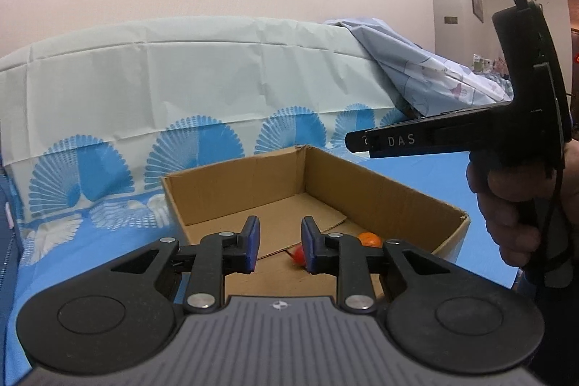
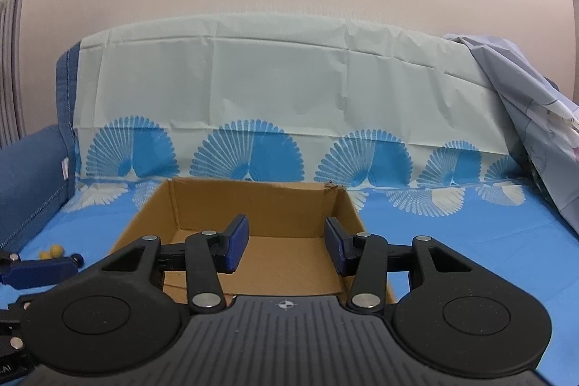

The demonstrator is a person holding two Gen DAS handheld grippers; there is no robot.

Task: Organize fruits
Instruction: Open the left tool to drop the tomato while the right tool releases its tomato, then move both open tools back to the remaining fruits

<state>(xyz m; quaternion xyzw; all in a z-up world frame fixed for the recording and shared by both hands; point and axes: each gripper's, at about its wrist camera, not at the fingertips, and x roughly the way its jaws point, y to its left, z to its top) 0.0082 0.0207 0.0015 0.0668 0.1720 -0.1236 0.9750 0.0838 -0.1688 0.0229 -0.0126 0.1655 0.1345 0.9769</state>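
In the left wrist view, running from left to right, the fan-patterned blue tablecloth (image 1: 90, 176) is filling the left side of the frame, the open cardboard box (image 1: 380, 190) is sitting in the centre, and the left gripper (image 1: 280, 243) is hovering over the box's near edge at lower centre with its jaws released and nothing between the blue pads (image 1: 253, 241). Just right of that gap, on the box floor, a red fruit (image 1: 297, 255) and an orange fruit (image 1: 370, 238) are lying close together, so both are already inside. At the far right of the frame a hand (image 1: 517, 205) is gripping the handle of the right gripper (image 1: 358, 141), seen side-on above the box's right wall. In the right wrist view, small yellow fruits (image 2: 50, 252) are resting on the cloth at the lower left, outside the box and just behind the left gripper's blue finger; the box interior is showing in the centre, and the right gripper's own jaws are standing apart and empty. The step in hand looks like fetching the next loose fruit. To do it well, the left tool should be swinging toward the yellow pieces, widening its jaws first, since they look small and likely to roll on the smooth cloth.
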